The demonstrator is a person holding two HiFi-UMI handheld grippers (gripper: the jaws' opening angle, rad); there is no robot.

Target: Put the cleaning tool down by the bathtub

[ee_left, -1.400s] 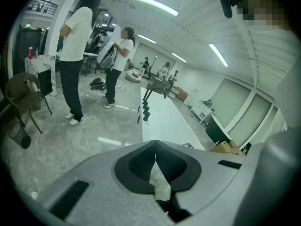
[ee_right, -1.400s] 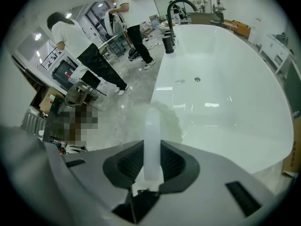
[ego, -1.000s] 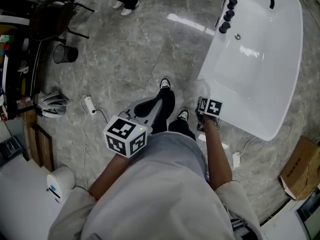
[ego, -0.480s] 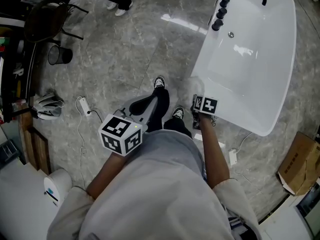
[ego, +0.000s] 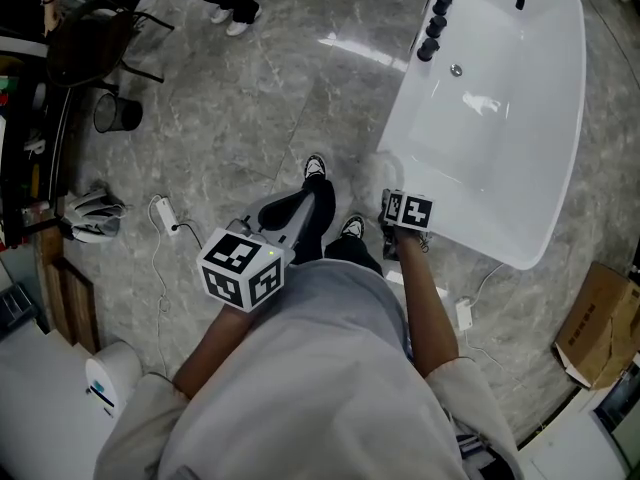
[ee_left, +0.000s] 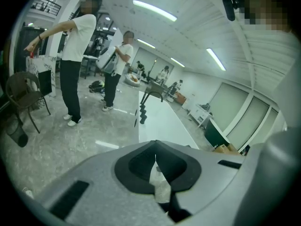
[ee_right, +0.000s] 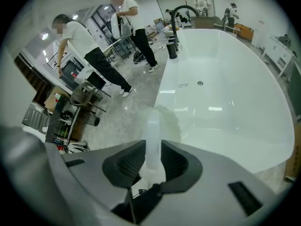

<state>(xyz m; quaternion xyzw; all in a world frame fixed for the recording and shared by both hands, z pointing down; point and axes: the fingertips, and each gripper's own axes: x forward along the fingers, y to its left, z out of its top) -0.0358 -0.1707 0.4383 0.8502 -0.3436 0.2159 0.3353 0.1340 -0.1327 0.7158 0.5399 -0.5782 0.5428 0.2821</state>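
Note:
The white bathtub (ego: 540,138) lies at the upper right of the head view, and fills the right side of the right gripper view (ee_right: 225,93). My right gripper (ee_right: 153,147) is shut on the cleaning tool (ee_right: 152,131), a translucent white handle with a blurry pale head that points at the tub's near rim. In the head view its marker cube (ego: 410,211) hovers just left of the tub's edge, above the floor. My left gripper (ee_left: 155,147) is shut with nothing in it, held low in front of my body; its cube (ego: 243,268) shows at centre left.
A black tap (ego: 440,18) stands at the tub's far end. Grey marble floor (ego: 260,98) surrounds it. A power strip with cable (ego: 165,213), a black bin (ego: 115,113), a chair (ego: 95,43) and a cardboard box (ego: 605,338) are around. Two people (ee_right: 89,51) stand beyond.
The head view has drifted, so the tub sits slightly higher and nearer the centre. The right gripper with the tool has edged closer to the tub's rim. The left gripper barely moved.

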